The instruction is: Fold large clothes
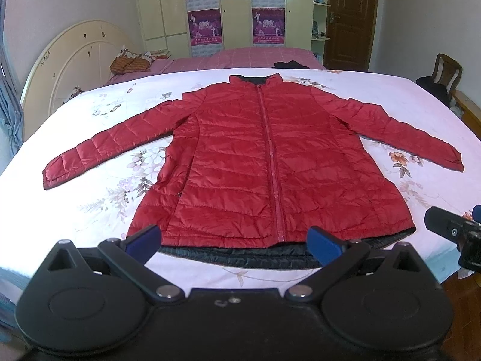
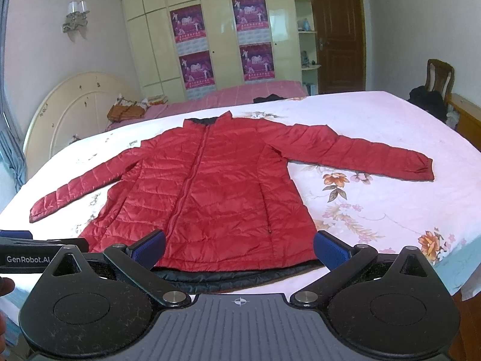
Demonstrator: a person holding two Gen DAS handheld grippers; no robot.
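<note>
jacket: red puffer jacket [image 1: 264,162] lies flat on the bed [image 1: 90,210], front up, zipped, both sleeves spread wide, nothing folded yet.
axis: collar points away from both cameras, hem [image 1: 246,255] sits nearest, so the long axis runs straight ahead from the grippers.
left gripper: left gripper [image 1: 234,242] hangs just short of the hem, jaws spread wide, holding nothing; in its own view the zip sits right between the blue pads [image 1: 144,237].
right gripper: right gripper [image 2: 240,246] is also wide and empty, level with the hem, lined up a little right of the zip.
sleeves: left sleeve [image 1: 99,144] runs out to the left edge of the bed, right sleeve [image 2: 360,156] stretches far right, cuffs well apart from either gripper.
nearer hand: each sleeve lies on its own gripper's side, so my call is left takes left, right takes right.
next move: judging from the flat layout, the fold starts with a sleeve or a side brought in toward the zip.
risk: slick quilted shell looks likely to slip or spring back, and the dark lining peeking out at the hem may be pinched alone.
</note>
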